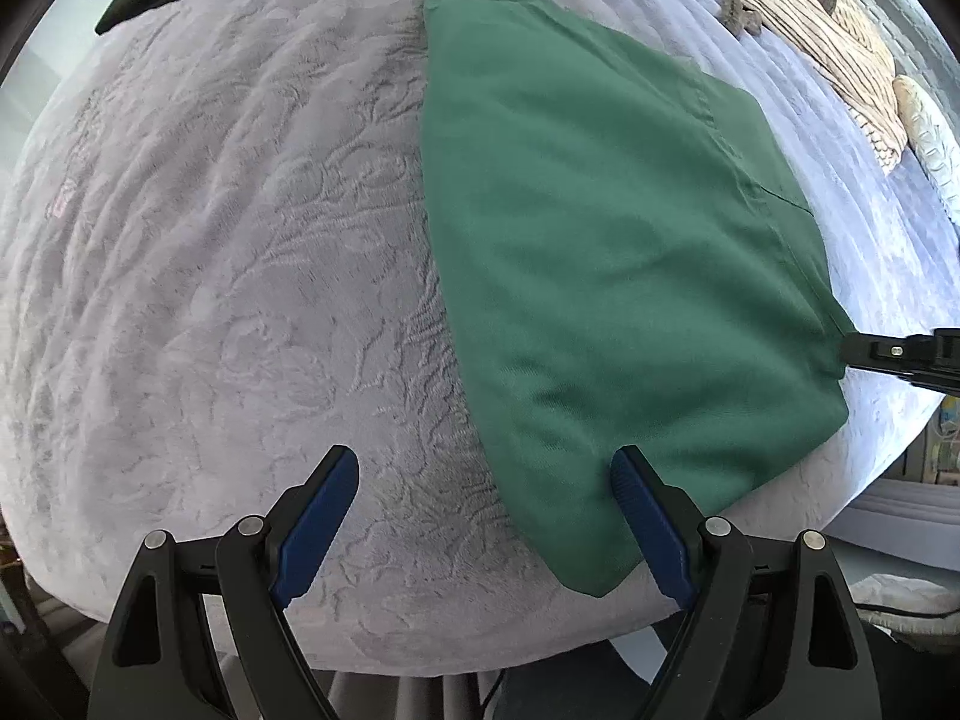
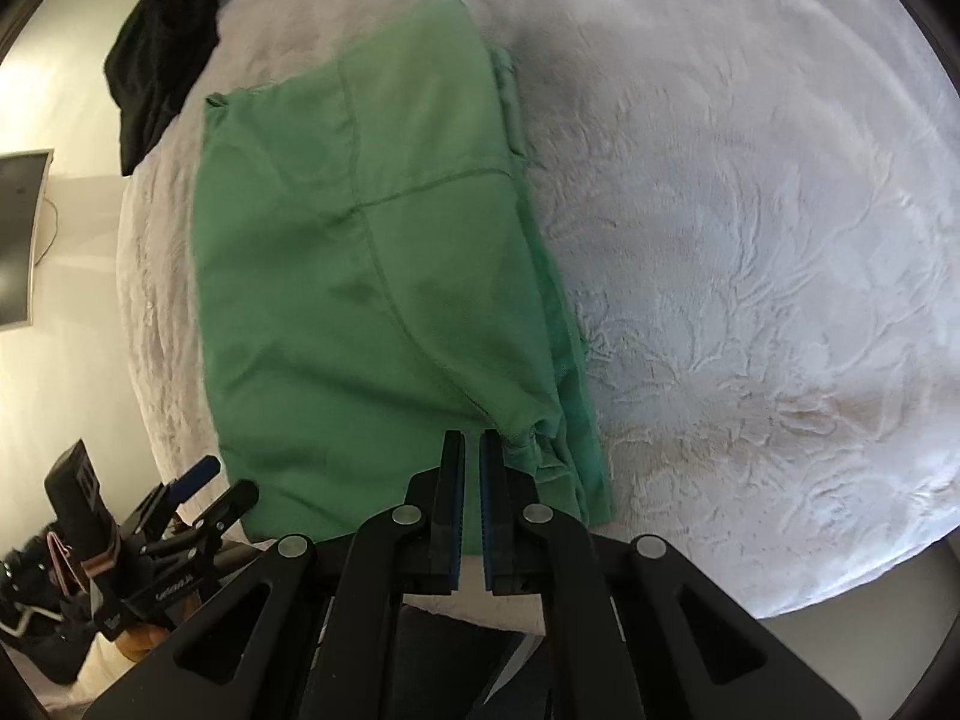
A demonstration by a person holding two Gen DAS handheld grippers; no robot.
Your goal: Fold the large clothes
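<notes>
A green garment (image 1: 600,276) lies folded flat on the pale textured bedspread (image 1: 228,300); it also shows in the right wrist view (image 2: 366,300). My left gripper (image 1: 483,480) is open and empty, hovering over the garment's near left edge, one finger over the cloth. My right gripper (image 2: 471,441) is shut on the garment's near corner, with bunched cloth at its tips. The right gripper also shows in the left wrist view (image 1: 852,351) at the garment's right corner. The left gripper shows in the right wrist view (image 2: 222,480) at the lower left.
A black garment (image 2: 159,60) lies at the bed's far edge. A beige striped cloth (image 1: 810,30) and a pale pillow (image 1: 930,138) lie at the far right. The bed's near edge (image 1: 420,654) is just below my left gripper. A monitor (image 2: 18,234) hangs on the wall.
</notes>
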